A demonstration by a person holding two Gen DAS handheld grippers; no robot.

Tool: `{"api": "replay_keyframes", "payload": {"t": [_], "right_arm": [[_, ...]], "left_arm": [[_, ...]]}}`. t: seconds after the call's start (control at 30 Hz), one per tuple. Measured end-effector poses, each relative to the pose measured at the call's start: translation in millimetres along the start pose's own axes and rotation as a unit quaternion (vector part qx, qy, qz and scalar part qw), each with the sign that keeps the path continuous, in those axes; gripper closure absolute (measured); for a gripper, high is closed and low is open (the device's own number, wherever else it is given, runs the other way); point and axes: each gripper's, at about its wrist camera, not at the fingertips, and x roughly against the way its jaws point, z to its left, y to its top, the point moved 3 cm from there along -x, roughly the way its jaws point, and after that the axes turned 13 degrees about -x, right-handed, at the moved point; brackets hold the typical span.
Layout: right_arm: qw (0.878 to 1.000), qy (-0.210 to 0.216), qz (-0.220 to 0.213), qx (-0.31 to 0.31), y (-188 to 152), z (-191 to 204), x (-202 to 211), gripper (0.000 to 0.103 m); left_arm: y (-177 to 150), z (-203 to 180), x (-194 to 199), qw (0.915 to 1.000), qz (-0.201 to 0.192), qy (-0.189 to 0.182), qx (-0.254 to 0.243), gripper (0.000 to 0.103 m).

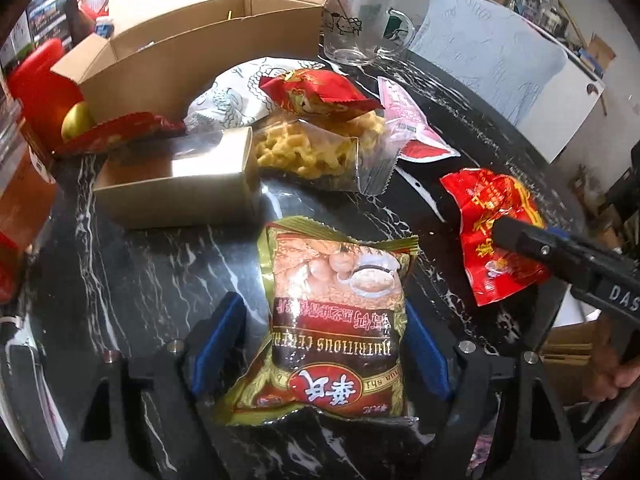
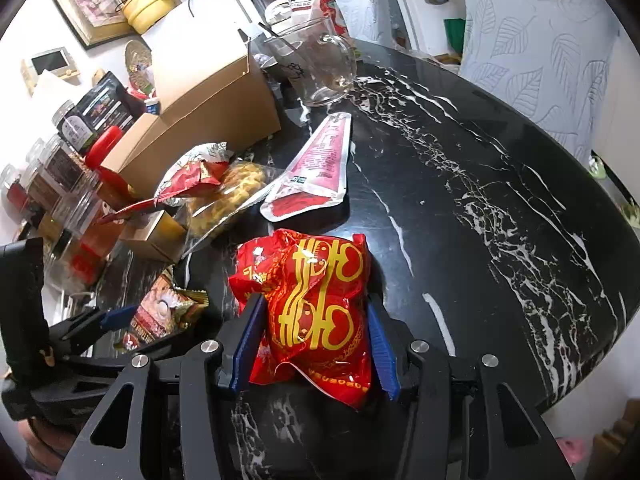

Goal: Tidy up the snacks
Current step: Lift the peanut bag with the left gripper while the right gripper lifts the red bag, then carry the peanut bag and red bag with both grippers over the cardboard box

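Note:
My left gripper [image 1: 320, 328] is open around a green and red cereal packet [image 1: 332, 320] that lies on the black marble table [image 1: 140, 264]; its blue pads stand on each side, a little apart from the packet. My right gripper [image 2: 316, 328] has its blue pads against both sides of a red and gold snack bag [image 2: 316, 308]. That bag [image 1: 496, 232] and the right gripper [image 1: 520, 240] also show in the left wrist view. The cereal packet [image 2: 160, 316] and the left gripper [image 2: 116, 316] show at the left of the right wrist view.
A small open cardboard box [image 1: 176, 184] and a large open carton [image 1: 200, 52] stand beyond. A clear pack of yellow snacks [image 1: 316, 152], a red packet [image 1: 316, 92], a pink pouch [image 1: 408, 120] and a glass mug [image 1: 360, 28] lie nearby. Jars [image 2: 60, 184] line the left.

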Motion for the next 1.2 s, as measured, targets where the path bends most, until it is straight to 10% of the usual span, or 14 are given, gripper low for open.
{"api": "replay_keyframes", "payload": {"t": [0.23,0.3,0.4,1.2], "right_arm": [[1.0,-0.003,0.002,0.006,-1.1,1.3,-1.9,0.054],[1.0,-0.005,0.003,0.009,-1.2,1.9,-2.5,0.054],[1.0,-0.007,0.004,0.013,-1.2,3.3,-3.3,0.054],[0.996,0.074,0.001,0.059,-9.3,65.8,24.6,0.055]], "left_arm": [[-3.3,-4.0,-1.3,0.9995,-0.018,0.025,-0.01,0.025],[-5.1,-3.0,2.8,0.9988,-0.04,0.026,-0.015,0.048],[-4.4,4.4,5.8,0.9986,-0.049,0.018,0.002,0.055],[1.8,34.3,81.3,0.9913,-0.128,0.009,0.028,0.057]]}}
